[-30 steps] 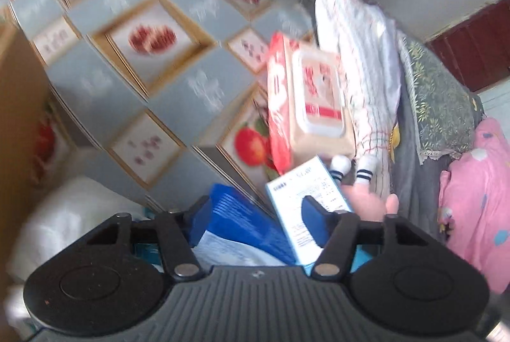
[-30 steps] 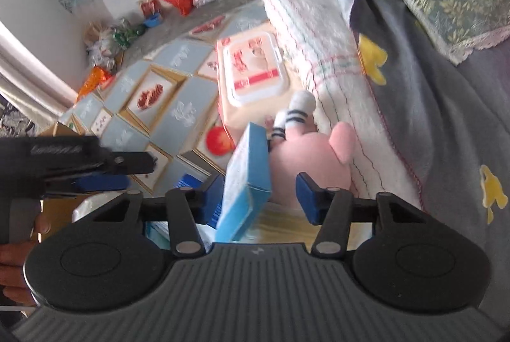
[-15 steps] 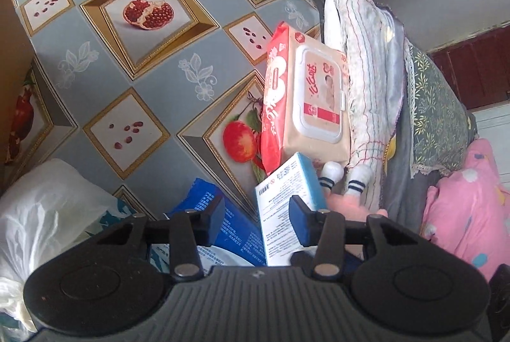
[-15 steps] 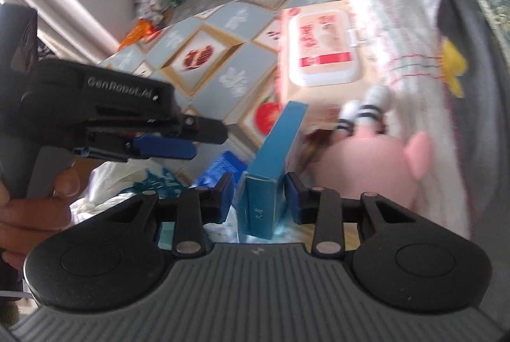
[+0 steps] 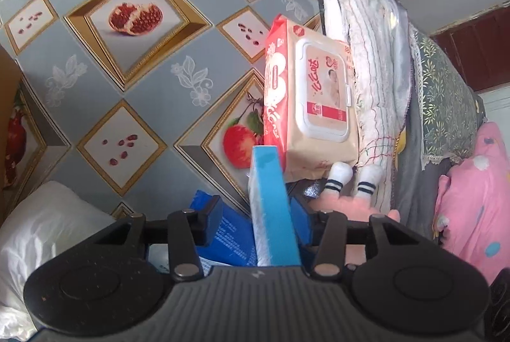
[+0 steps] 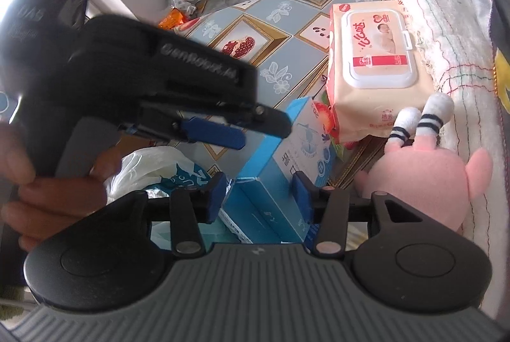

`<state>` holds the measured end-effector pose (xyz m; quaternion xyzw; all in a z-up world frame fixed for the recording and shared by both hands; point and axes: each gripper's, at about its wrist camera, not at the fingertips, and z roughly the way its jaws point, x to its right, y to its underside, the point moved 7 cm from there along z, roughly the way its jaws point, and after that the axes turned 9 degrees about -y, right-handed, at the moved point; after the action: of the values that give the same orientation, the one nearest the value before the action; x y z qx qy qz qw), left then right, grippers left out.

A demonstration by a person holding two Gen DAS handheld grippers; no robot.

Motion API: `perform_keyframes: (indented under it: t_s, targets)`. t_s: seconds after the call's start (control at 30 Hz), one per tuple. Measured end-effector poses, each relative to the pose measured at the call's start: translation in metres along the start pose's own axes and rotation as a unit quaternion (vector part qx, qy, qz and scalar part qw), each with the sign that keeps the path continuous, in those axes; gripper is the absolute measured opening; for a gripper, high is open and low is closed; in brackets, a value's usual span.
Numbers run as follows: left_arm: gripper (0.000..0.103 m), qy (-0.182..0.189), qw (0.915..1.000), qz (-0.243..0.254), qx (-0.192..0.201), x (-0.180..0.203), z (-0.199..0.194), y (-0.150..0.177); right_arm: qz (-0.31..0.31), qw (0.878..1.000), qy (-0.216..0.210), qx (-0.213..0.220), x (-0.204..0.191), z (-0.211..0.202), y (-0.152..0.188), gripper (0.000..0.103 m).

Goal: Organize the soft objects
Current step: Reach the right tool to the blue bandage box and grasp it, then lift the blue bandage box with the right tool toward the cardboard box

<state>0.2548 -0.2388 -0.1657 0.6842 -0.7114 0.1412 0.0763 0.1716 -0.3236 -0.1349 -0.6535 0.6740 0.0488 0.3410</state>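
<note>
right gripper (image 6: 259, 198): jaws opening, blue box (image 6: 283, 176) between them, pads apparently off it | left gripper (image 5: 255, 222): opening, one pad against the box (image 5: 271, 208), the other clear | box: likely light, thin card, dents easily; grip the flat faces | plush (image 6: 424, 169) just beside: soft | wipes (image 6: 376, 67) beyond: squashy

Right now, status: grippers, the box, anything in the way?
Left gripper opening, blue box between its jaws. Right gripper opening, same box between. Wipes pack and plush toy crowd behind.
</note>
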Motion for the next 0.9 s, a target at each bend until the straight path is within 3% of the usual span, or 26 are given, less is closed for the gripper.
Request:
perform_keyframes:
  t_s: [0.17,0.33,0.4,0.47,0.73,0.9]
  targets:
    - [0.050,0.007,1.0000,0.001,0.005,0.008,-0.004,-0.006,-0.001,1.000,-0.005,-0.002,0.000,0.003,0.001,0.051]
    - [0.049,-0.030,0.9987,0.028,-0.028,0.011,0.014,0.001,0.001,1.000,-0.009,-0.004,0.000,0.006,0.003,0.055]
    - [0.039,-0.050,0.9974,0.037,-0.038,0.008,0.022,0.005,0.003,1.000,-0.009,-0.005,0.001,0.006,0.004,0.054]
    - [0.036,-0.058,0.9966,0.038,-0.046,0.004,0.026,0.007,0.013,1.000,-0.016,-0.009,0.003,0.005,0.005,0.055]
    - [0.035,-0.043,0.9979,0.026,-0.042,-0.008,0.024,0.007,0.037,0.999,-0.017,-0.004,0.027,-0.017,0.003,0.056]
    - [0.036,-0.028,0.9984,0.019,-0.045,-0.018,0.021,0.010,0.099,0.994,-0.038,0.017,0.056,-0.028,-0.011,0.053]
